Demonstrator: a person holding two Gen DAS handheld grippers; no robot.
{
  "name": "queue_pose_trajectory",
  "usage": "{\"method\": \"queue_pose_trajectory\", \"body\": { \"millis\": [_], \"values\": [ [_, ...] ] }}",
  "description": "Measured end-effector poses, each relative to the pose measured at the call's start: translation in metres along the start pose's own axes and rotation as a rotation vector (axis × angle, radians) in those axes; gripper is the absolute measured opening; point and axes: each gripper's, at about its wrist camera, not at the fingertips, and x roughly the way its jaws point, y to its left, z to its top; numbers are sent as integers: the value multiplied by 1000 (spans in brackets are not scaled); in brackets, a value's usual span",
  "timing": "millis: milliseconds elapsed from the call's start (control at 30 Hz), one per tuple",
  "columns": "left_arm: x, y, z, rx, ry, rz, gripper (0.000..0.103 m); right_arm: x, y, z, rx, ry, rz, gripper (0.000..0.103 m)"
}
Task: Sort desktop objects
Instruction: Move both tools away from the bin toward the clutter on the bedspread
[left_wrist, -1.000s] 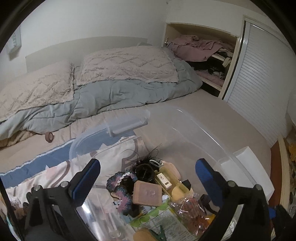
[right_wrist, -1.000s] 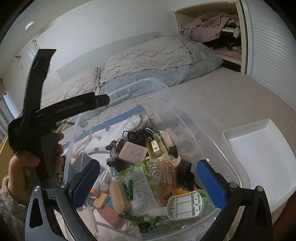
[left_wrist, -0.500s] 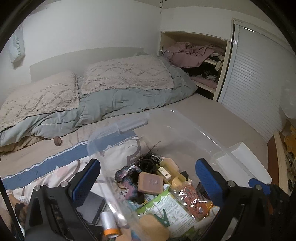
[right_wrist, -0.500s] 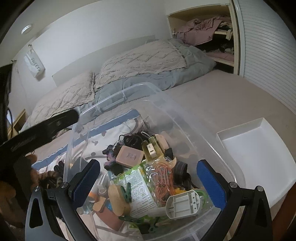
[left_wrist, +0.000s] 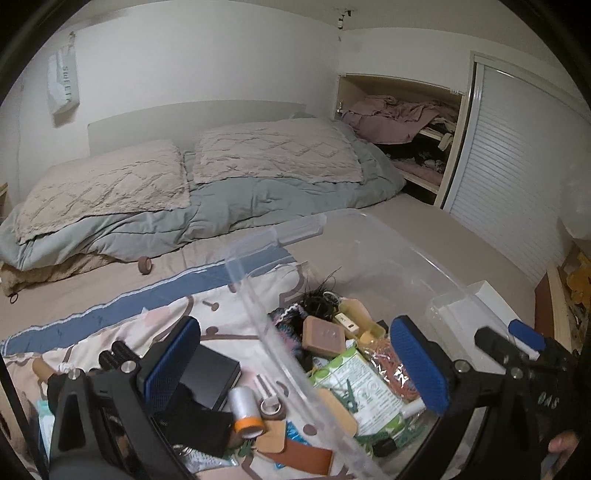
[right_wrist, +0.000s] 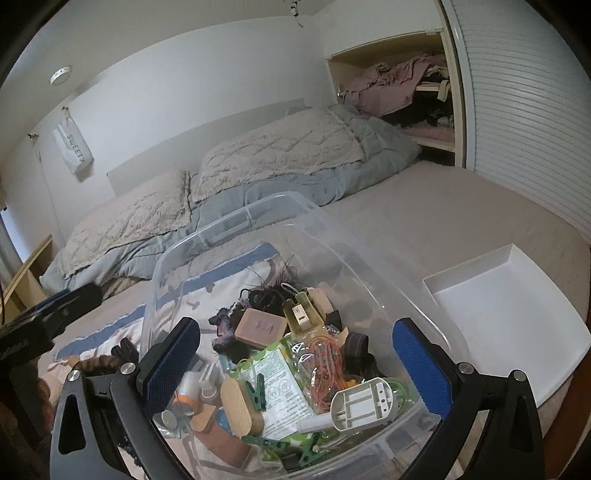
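Sitting on the beige bed sheet, a clear plastic storage bin (right_wrist: 295, 206) with a moulded handle on its far wall is taking up the middle of both views, and its transparent sides are showing the clutter heaped inside. At the centre of the heap a tan rectangular bar (right_wrist: 261, 326) is lying flat, with a dark crocheted tangle (right_wrist: 225, 326) at its 9 o'clock and a black cord bundle (right_wrist: 267, 295) at its 12 o'clock. A green-and-white printed packet (right_wrist: 284, 391) is lying toward 6 o'clock from the bar, a green clothespin (right_wrist: 258, 391) resting on its left edge and a bag of orange rubber bands (right_wrist: 325, 365) overlapping its right edge. A white moulded plastic tray piece (right_wrist: 364, 404) is leaning at the near wall.

Outside the bin, at its 3 o'clock, an empty white rectangular tray (right_wrist: 517, 317) is lying on the sheet. At its 9 o'clock, on a blue-and-cream patterned cloth (left_wrist: 155, 295), a black box (left_wrist: 214, 373) and a silver roll with an orange end (left_wrist: 245, 410) are lying close together.

The right gripper (right_wrist: 295, 365) is hanging over the bin's near end, its blue-padded jaws spread wide and holding nothing. The left gripper (left_wrist: 295, 365) is likewise gaping empty, straddling the bin's left wall.
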Motion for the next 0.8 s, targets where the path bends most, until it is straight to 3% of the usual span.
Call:
{"method": "queue_pose_trajectory", "body": {
  "millis": [500,800],
  "values": [
    [-48,29,-41,-40,-60,79,103,-12,3,-17,-76,-38,-23,103],
    [-72,66,-65,-87,-71,152,103,-29,13,-23,-65,-59,29,103]
  ]
}}
